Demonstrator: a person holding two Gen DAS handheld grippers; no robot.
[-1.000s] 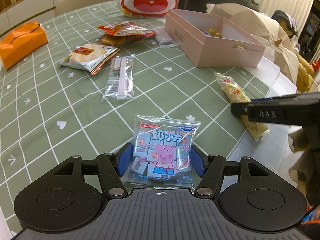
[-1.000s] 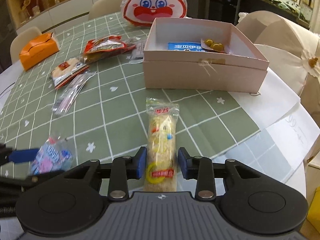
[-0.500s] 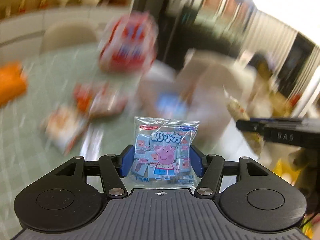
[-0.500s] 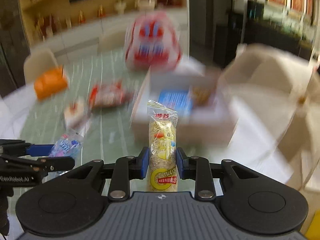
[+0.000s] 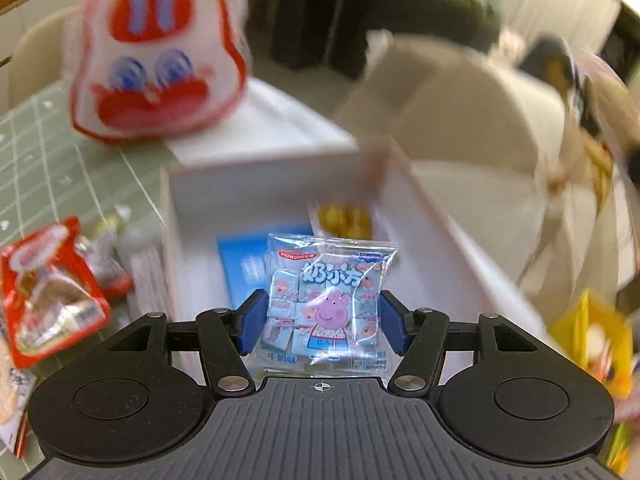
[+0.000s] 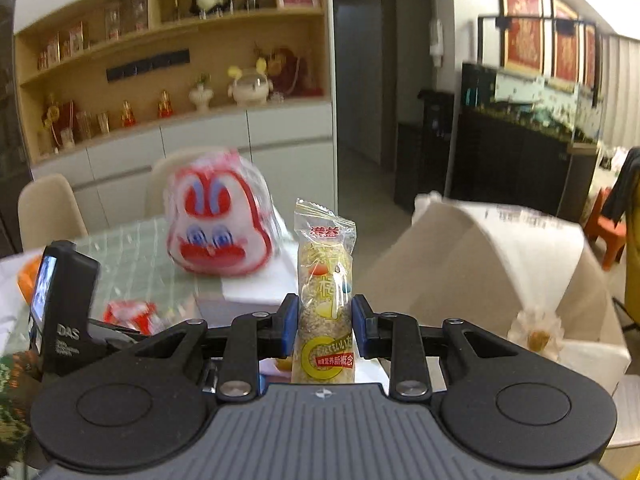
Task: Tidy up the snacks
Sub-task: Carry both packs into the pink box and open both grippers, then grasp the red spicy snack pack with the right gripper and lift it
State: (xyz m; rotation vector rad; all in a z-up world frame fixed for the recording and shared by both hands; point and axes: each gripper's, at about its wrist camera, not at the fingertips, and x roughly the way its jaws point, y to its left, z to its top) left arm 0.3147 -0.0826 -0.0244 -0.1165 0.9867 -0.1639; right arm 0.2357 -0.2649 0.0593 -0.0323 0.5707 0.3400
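My left gripper [image 5: 318,322] is shut on a light blue Peppa Pig snack packet [image 5: 325,300] and holds it in the air over the open pink box [image 5: 424,216]. Inside the box lie a blue packet [image 5: 244,264] and a yellow snack [image 5: 344,218]. My right gripper [image 6: 325,326] is shut on a long clear rice-cracker stick packet [image 6: 325,292], held upright and high above the table. The left gripper's body [image 6: 60,312] shows at the left of the right wrist view.
A big red-and-white rabbit-face bag [image 5: 156,52] stands behind the box on the green checked tablecloth [image 5: 52,168]. A red snack bag [image 5: 48,292] lies left of the box. Cream chairs [image 6: 500,272] stand to the right; shelves fill the far wall.
Both grippers lifted their packets off the table. The left one has moved forward over the open box. The right one has tilted up, facing the room.
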